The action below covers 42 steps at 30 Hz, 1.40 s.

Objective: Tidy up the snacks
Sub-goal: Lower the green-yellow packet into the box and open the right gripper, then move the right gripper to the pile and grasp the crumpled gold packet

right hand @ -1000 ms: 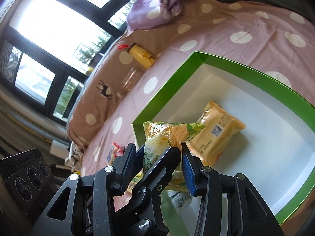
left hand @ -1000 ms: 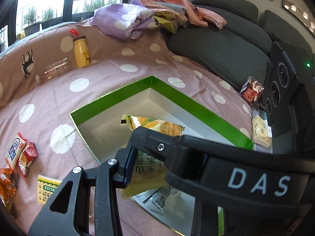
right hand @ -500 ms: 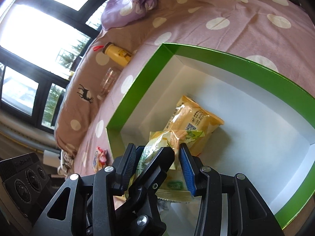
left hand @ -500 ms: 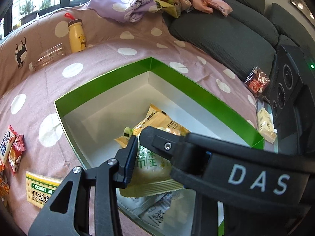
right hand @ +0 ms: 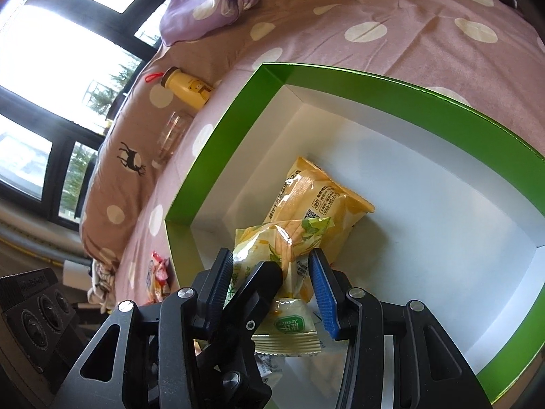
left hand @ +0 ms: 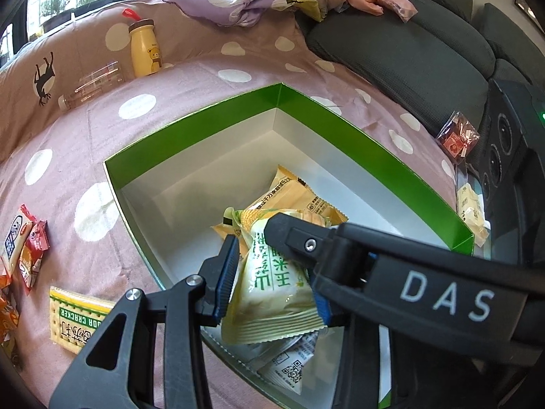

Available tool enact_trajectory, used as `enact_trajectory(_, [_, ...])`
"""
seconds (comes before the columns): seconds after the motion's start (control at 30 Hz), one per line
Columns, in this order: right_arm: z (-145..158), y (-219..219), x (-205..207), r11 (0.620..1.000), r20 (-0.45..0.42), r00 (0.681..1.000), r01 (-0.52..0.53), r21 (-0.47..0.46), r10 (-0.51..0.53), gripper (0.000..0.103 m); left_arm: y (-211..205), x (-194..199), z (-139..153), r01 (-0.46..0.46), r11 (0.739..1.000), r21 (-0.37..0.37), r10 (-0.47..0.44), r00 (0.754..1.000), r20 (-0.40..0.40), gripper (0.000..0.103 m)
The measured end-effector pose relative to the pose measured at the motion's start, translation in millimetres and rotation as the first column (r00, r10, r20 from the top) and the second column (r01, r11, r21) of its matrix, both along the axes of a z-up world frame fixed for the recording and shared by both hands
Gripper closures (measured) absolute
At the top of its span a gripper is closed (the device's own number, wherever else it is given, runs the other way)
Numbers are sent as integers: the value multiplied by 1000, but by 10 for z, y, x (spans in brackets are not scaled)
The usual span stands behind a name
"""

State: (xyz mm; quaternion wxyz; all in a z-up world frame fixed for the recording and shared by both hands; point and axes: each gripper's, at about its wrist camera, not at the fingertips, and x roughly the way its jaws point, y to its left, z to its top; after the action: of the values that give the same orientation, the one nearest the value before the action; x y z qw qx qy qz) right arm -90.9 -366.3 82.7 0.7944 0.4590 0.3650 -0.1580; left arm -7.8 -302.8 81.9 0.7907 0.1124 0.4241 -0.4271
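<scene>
Placement step: a green packet (left hand: 272, 293) hangs inside the green-rimmed box (left hand: 211, 119), over an orange packet (left hand: 293, 194), between the left gripper (left hand: 272, 283) jaws, which have just been opening, the left pad standing off it. The right gripper (right hand: 272, 283), half apart, also straddles it, contact unclear. Release likely comes next, then the loose snacks (left hand: 24, 245) on the dotted cover (left hand: 143, 105) beside a grey sofa (left hand: 402, 51).

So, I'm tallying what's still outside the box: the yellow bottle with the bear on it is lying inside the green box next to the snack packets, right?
Not quite. The yellow bottle is outside the green box, standing on the polka-dot cover beyond the box's far corner. The left wrist view shows it, and the snack packets in the box.
</scene>
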Motion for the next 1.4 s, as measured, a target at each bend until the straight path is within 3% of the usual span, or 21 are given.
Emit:
enact_trajectory(0.23, [0, -3, -2, 1000, -3, 1000, -2, -5, 2, 55, 73, 4, 8, -24, 999, 28, 22, 998, 53, 60])
enact_trajectory(0.47, [23, 9, -5, 1000, -14, 1000, -3, -26, 2, 55, 171, 54, -5, -38, 999, 16, 37, 998, 44, 60])
enact_trajectory(0.67, [87, 25, -6, 997, -23, 1000, 7, -72, -8, 55, 264, 13, 62, -42, 998, -42, 43, 999, 21, 64])
enact_trajectory(0.83, [160, 68, -9, 992, -44, 999, 17, -123, -22, 55, 480, -82, 280, -70, 993, -98, 76, 995, 66, 63])
enact_trajectory(0.9, [190, 90, -9, 991, -42, 999, 14, -133, -19, 49, 600, -95, 357, -95, 989, -116, 104, 992, 68, 59])
enact_trajectory(0.97, [242, 130, -13, 988, -33, 999, 16, -156, -22, 37, 779, -95, 435, -129, 983, -128, 140, 987, 75, 48])
enact_trajectory(1.07, [334, 204, -14, 981, -6, 1000, 17, -193, -18, 30, 1101, -110, 522, -190, 971, -145, 204, 975, 86, 31])
enact_trajectory(1.2, [465, 335, 1, 971, 18, 1000, 5, -239, 0, 24, 1571, -117, 557, -292, 944, -152, 306, 949, 75, 19])
enact_trajectory(1.4, [652, 637, 63, 951, 57, 996, -48, -306, 68, 20, 2272, -122, 457, -483, 869, -107, 493, 864, 100, 13])
